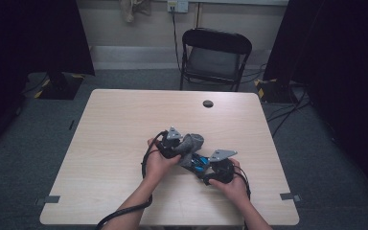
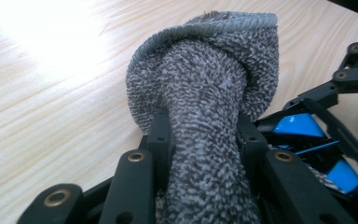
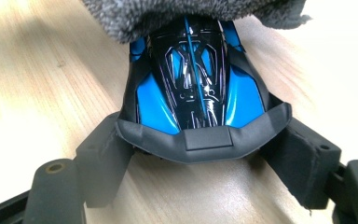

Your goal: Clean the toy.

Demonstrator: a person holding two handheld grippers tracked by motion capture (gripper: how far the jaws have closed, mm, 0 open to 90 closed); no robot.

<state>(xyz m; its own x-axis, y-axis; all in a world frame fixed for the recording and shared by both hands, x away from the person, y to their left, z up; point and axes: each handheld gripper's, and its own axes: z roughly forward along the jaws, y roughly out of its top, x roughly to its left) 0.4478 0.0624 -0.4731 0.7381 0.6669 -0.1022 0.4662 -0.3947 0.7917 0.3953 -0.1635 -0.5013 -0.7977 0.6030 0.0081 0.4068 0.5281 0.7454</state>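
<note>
Near the middle of the table (image 1: 124, 120), just in front of the person, both grippers meet over a small blue and black toy car (image 1: 200, 164). Take that car as the landmark. The right gripper (image 1: 210, 168) comes at it from the person's side, its jaws clamped on the car's flanks; in the right gripper view the car (image 3: 193, 88) sits squarely between the two black jaws, its dark spoiler end toward the camera, wheels down on the wood. The right hand (image 1: 232, 184) sits behind the car, nearer the table's front edge.

Over the far end of the car lies a grey cloth (image 1: 190, 146), bunched into a thick roll. The left gripper (image 1: 181, 152) is clenched on that roll, to the left of the car. Look along the left gripper view: the cloth (image 2: 205, 116) rises straight up between the jaws, pinched at its waist, its hemmed edge folded over the top like a hood. The car's blue panels (image 2: 298, 126) peek out just to the right of the cloth, touching it. In the right gripper view the cloth (image 3: 191, 11) drapes down onto the car's nose. The left hand (image 1: 157, 160) rests left of the car.
</note>
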